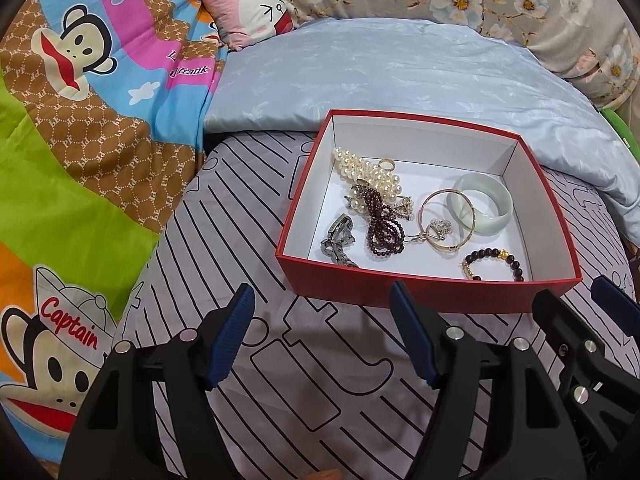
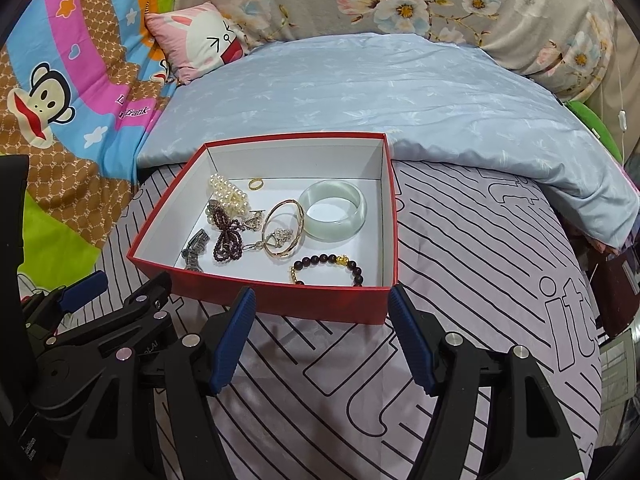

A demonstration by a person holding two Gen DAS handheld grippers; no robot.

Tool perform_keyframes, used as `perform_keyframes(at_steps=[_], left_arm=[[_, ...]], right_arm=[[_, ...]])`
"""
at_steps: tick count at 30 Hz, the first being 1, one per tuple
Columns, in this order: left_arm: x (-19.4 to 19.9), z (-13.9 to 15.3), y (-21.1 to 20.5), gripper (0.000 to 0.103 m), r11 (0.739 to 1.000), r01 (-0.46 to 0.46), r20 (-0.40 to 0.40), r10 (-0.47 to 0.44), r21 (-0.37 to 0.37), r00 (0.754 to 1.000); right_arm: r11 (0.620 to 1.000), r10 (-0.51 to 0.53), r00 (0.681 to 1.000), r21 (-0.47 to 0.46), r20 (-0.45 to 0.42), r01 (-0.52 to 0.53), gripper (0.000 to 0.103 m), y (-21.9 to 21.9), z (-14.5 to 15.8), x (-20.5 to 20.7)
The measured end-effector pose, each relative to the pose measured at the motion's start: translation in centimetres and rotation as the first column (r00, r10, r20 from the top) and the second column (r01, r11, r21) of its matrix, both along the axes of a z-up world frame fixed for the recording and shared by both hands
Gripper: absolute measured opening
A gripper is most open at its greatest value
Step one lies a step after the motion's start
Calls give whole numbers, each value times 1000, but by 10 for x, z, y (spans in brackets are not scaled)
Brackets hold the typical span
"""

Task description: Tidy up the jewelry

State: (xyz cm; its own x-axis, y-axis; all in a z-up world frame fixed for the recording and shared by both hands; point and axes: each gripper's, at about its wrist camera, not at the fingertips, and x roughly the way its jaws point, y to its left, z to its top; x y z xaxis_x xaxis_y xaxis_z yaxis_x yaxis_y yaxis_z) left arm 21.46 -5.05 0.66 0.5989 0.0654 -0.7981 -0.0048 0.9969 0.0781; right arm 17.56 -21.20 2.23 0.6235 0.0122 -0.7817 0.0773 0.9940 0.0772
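- Both grippers hang low over the striped sheet (image 2: pixel 460 240), short of the near wall of the box (image 1: pixel 400 292), side by side.
- Left gripper (image 1: pixel 322 334): jaws wide apart, blue pads facing each other, nothing between them but sheet.
- Right gripper (image 2: pixel 322 336): jaws also wide and empty; its right fingertip stands just off the box's near right corner.
- Red box, white inside, sits open on the sheet, its far wall against a pale blue quilt (image 2: pixel 400 92).
- Pearl strand (image 1: pixel 370 170) lies toward the far left corner of the box, with a small gold ring (image 2: pixel 255 183) just beside it.
- Dark red bead strand (image 1: pixel 382 224) lies bunched in the middle left, overlapping the pearls' near end.
- Metal watch (image 1: pixel 340 240) rests by the left wall, near the near left corner.
- Gold bangle (image 1: pixel 448 216) stands tilted in the middle, leaning on a pale jade bangle (image 2: pixel 334 210) toward the far right corner.
- Small silvery pendant (image 1: pixel 438 228) shows inside the gold bangle's ring.
- Dark bead bracelet (image 2: pixel 328 266) with a gold charm lies along the near wall, right of centre.
- Cartoon monkey blanket (image 1: pixel 80 120) covers the left; a floral cover (image 2: pixel 440 4) and a pink pillow (image 1: pixel 248 8) lie beyond the quilt.
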Motion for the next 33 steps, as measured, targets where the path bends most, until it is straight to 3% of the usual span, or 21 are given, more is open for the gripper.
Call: perform_keyframes(at_steps=[33], left_arm=[[-10, 8, -2, 67, 1000, 3, 15, -3, 15, 1000]], right_arm=[[1000, -19, 1000, -4, 5, 20, 68, -2, 6, -12]])
